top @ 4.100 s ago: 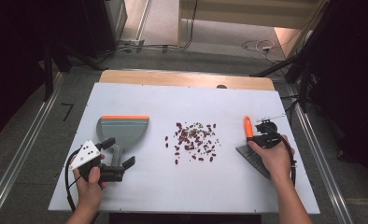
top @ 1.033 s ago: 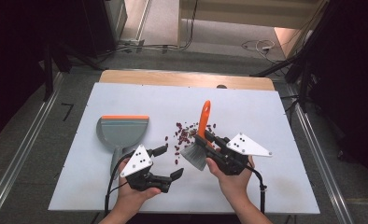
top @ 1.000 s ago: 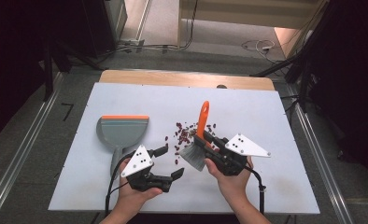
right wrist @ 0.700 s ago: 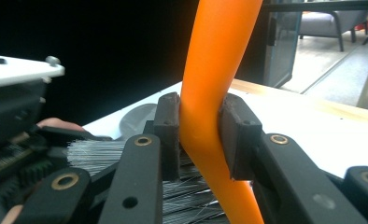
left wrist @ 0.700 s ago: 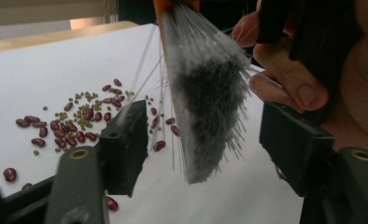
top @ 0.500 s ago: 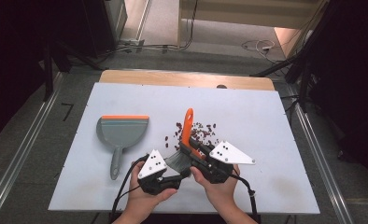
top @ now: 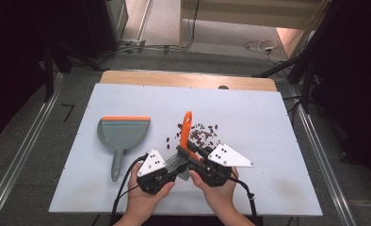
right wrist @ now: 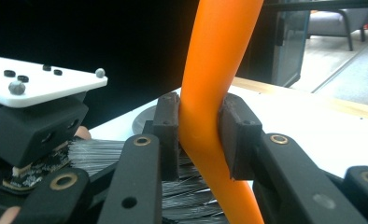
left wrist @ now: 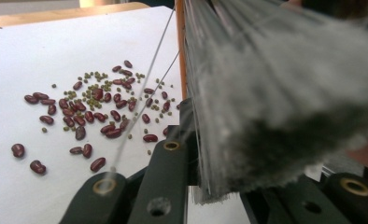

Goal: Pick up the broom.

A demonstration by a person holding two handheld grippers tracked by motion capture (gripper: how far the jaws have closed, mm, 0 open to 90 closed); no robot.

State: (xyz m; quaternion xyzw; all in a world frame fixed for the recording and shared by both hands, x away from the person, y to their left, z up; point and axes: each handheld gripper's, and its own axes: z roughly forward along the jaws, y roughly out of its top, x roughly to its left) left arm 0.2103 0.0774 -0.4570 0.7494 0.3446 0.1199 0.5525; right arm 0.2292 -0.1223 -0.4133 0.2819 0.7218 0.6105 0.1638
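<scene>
Both grippers on brush (top: 187,136); right gripper (right wrist: 198,135) clamping handle, left gripper (left wrist: 210,186) seemingly bristles

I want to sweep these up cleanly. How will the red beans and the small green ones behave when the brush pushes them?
The red beans look smooth and rounded, so they will probably roll and scatter rather than slide together. The small green beans seem light and may slip between the soft grey bristles, which will likely bend under pressure.
</scene>
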